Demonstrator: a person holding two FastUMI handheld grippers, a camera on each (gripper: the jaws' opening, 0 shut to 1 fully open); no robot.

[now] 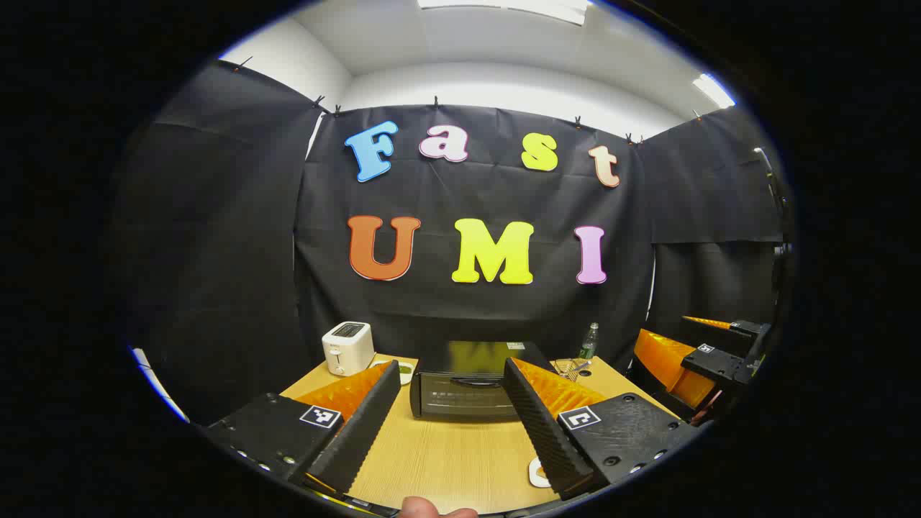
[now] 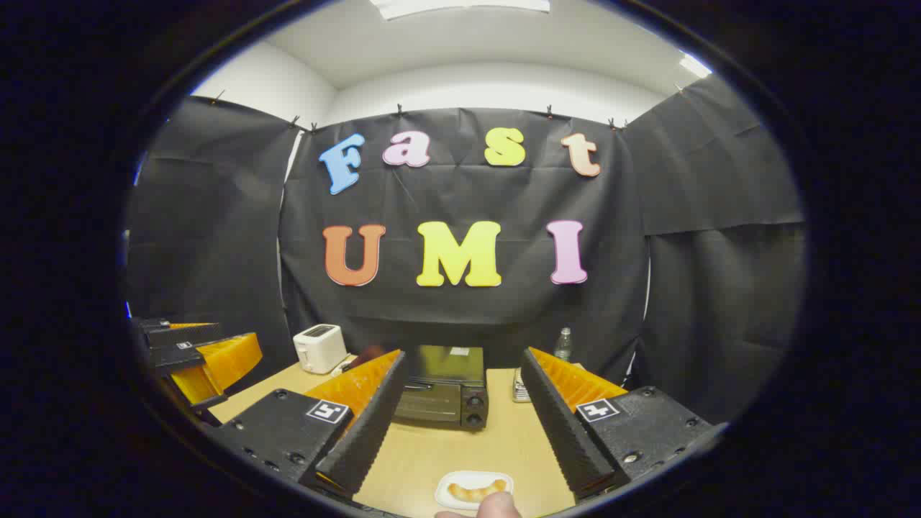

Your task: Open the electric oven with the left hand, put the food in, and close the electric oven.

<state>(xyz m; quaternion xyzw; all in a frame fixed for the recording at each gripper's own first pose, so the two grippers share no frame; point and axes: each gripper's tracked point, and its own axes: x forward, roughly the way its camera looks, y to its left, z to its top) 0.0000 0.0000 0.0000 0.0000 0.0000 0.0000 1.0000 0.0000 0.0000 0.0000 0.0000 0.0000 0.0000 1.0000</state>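
Note:
The black electric oven (image 1: 460, 392) stands at the back middle of the wooden table (image 1: 446, 460), its door closed. My left gripper (image 1: 452, 367) hovers open in front of it with nothing between its fingers. In the right gripper view the oven (image 2: 442, 392) shows its knobs on the right side. A white plate (image 2: 450, 498) with a golden bread-like piece of food (image 2: 473, 491) lies on the near table edge, just below my right gripper (image 2: 463, 356), which is open and holds nothing. The right gripper (image 1: 709, 360) also appears at the far right, and the left gripper (image 2: 194, 356) at the far left.
A white toaster (image 1: 347, 347) stands left of the oven, with a small bowl (image 1: 405, 370) beside it. A green bottle (image 1: 588, 342) and a wire item (image 1: 572, 367) sit to the oven's right. A person's fingertip (image 2: 496, 507) shows at the bottom edge.

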